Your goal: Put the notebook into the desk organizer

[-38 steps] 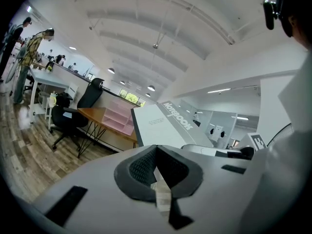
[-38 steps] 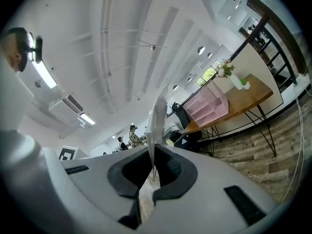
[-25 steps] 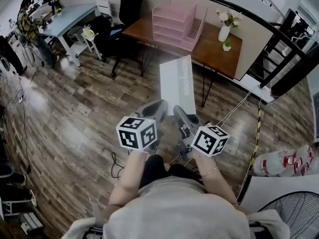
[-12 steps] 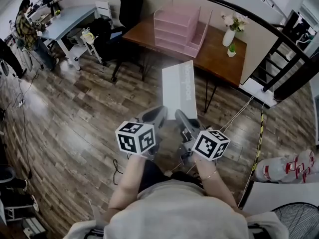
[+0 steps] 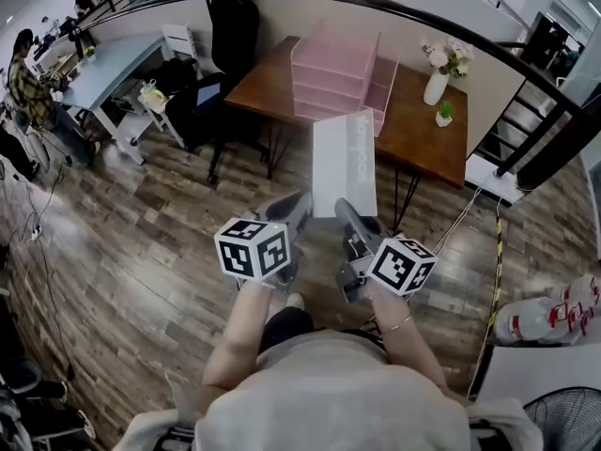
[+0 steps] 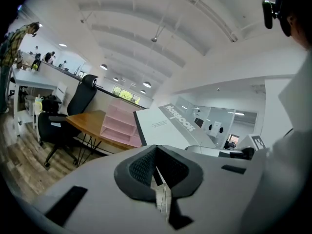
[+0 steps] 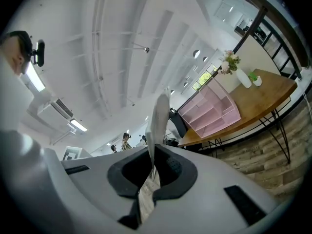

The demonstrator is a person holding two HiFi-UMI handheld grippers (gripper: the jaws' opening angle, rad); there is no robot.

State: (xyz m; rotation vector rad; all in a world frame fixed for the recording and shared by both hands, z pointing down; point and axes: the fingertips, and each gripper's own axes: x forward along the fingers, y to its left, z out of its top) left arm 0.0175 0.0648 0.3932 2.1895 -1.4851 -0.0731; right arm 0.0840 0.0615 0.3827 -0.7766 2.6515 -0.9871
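A white notebook [image 5: 344, 163] stands up out of my right gripper [image 5: 345, 209], which is shut on its lower edge. In the right gripper view the notebook [image 7: 158, 116] shows edge-on, rising from between the pads. My left gripper [image 5: 300, 201] hangs just left of it, shut with nothing in its jaws. The left gripper view shows the notebook [image 6: 168, 128] to the right of its jaws, cover lettering visible. The pink desk organizer [image 5: 340, 69] stands on the brown table [image 5: 413, 120] ahead; it also shows as the organizer [image 6: 119, 126] and the organizer [image 7: 209, 112].
A white vase with flowers [image 5: 436, 78] and a small potted plant [image 5: 443, 113] stand on the table right of the organizer. A black office chair [image 5: 228, 22] is at the table's left. A curved black railing runs behind. Water jugs [image 5: 545, 318] lie on the floor at right.
Both grippers and the notebook have come closer to the table; the notebook's top now overlaps the table's front edge. Both grips look the same.
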